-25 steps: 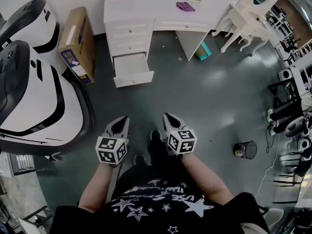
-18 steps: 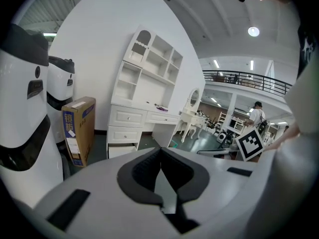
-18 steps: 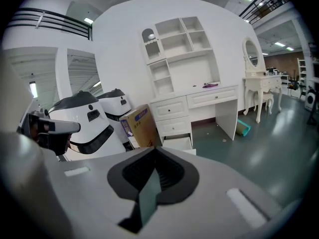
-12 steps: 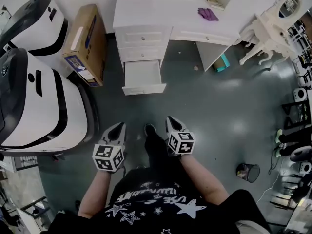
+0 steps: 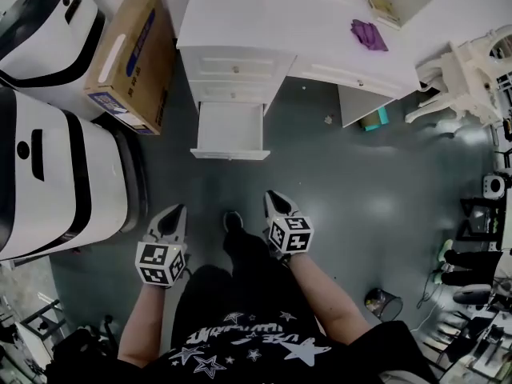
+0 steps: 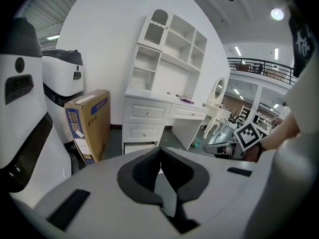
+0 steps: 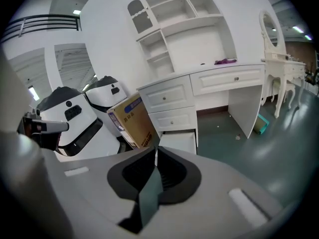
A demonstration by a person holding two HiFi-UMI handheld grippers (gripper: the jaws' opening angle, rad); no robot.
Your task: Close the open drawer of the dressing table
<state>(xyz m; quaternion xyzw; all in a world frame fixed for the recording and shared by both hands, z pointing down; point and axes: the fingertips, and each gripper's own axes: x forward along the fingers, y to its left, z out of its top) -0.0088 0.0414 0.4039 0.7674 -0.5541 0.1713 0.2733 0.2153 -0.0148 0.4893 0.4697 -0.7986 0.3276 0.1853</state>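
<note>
Head view: the open drawer (image 5: 230, 130) juts from the dressing table (image 5: 264, 30); our left gripper (image 5: 175, 214) and right gripper (image 5: 275, 200) hang well short of the table.

Left gripper view: jaws pressed together, empty, and they hide most of the drawer.

Right gripper view: the same. An off-centre shove could skew and jam it.

L gripper (image 5: 177, 211), R gripper (image 5: 272, 195): jaws together, pointing fwd.

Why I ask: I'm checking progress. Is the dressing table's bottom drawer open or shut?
Open. The bottom drawer juts out from the dressing table front, its inside showing; the drawers above sit flush.
</note>
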